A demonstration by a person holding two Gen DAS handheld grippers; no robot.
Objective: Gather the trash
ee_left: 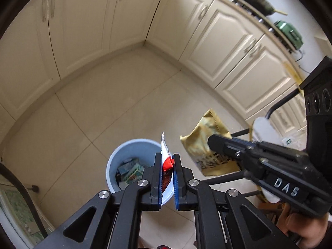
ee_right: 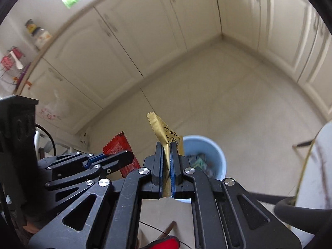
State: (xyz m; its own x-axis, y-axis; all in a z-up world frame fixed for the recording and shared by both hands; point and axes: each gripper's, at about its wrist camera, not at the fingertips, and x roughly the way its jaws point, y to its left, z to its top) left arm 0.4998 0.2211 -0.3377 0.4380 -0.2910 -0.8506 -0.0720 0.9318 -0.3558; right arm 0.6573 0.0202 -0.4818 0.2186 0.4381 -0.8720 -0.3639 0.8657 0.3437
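My left gripper is shut on a red and white wrapper, held edge-on above a light blue bin on the floor. The bin holds several pieces of trash. My right gripper is shut on a gold wrapper and holds it above the same bin. In the left wrist view the right gripper and its gold wrapper are to the right of the bin. In the right wrist view the left gripper and the red wrapper are at the left.
Cream cabinet doors line the floor corner behind the bin. A counter at the upper right carries a wok and a green appliance. A chair with black legs stands to the right. Tiled floor lies around the bin.
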